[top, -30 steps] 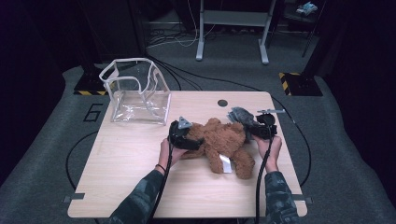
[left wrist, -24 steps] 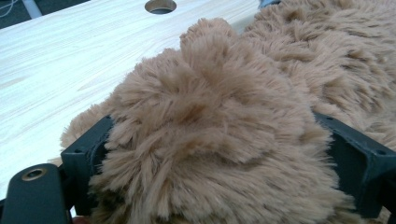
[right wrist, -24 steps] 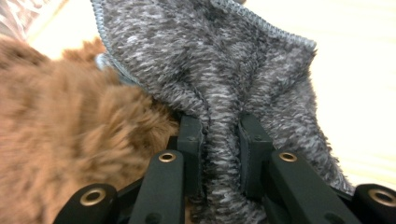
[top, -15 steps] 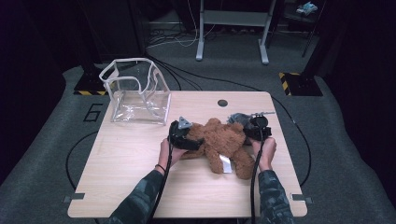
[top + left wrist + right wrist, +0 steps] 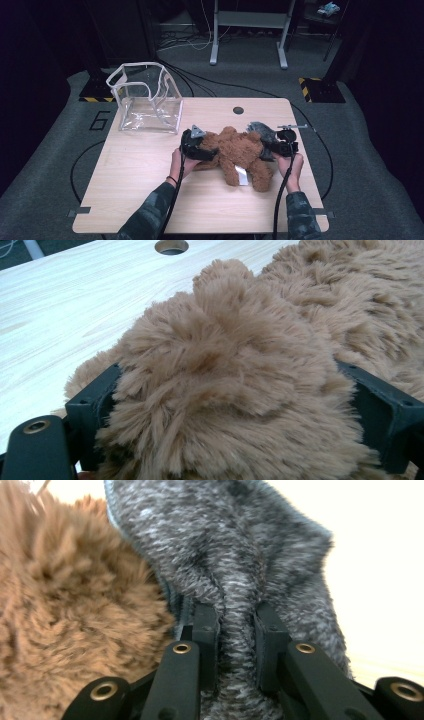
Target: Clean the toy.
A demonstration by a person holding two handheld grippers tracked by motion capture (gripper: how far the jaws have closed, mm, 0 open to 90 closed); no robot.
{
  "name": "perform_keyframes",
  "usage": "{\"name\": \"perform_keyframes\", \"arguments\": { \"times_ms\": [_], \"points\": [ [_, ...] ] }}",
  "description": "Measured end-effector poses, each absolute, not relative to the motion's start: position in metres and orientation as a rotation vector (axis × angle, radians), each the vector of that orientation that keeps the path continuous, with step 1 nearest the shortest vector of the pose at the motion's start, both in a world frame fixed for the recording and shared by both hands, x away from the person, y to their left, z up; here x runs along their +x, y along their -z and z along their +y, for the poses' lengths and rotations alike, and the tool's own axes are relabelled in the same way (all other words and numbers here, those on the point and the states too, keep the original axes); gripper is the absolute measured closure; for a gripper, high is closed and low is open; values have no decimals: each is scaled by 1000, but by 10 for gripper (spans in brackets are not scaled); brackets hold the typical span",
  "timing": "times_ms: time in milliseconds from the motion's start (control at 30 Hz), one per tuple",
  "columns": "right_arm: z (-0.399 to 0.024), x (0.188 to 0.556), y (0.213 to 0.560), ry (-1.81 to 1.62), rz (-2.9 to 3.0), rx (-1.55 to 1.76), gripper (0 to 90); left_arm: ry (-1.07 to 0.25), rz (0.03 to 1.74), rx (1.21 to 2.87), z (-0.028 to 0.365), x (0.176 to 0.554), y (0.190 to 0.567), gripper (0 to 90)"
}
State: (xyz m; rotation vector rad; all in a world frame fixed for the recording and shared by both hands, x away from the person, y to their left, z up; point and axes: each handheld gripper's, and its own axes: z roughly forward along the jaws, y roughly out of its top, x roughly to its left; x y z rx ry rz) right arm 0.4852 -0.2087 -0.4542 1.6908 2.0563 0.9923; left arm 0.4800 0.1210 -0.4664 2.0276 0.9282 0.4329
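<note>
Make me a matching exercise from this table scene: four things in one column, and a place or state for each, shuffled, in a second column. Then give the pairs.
Things:
1. brown plush toy
2. grey knitted cloth
3. clear plastic bag
4. round hole

Places or states:
A. stands open at the table's far left corner
B. pinched between the right tool's jaws
C. lies mid-table, one furry part clamped by the left tool
D. in the tabletop near the far edge

Pairs: 1-C, 2-B, 3-A, 4-D
</note>
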Motion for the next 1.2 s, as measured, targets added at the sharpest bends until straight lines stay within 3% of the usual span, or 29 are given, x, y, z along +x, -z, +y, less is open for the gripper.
{"name": "perform_keyframes", "arguments": {
  "times_ms": [167, 400, 733, 900, 1200],
  "points": [
    [-196, 496, 475, -929, 2099, 1742, 760, -432, 926, 2029, 121, 480, 466, 120],
    [-210, 499, 483, -712, 2046, 1763, 760, -431, 921, 2036, 122, 480, 466, 120],
    [-213, 478, 461, -980, 2074, 1672, 752, -435, 923, 2034, 122, 480, 466, 120],
    [-196, 486, 469, -888, 2106, 1668, 750, -435, 924, 2036, 121, 480, 466, 120],
    [-208, 488, 478, -622, 2031, 1706, 752, -436, 923, 2039, 121, 479, 465, 120]
  ]
}}
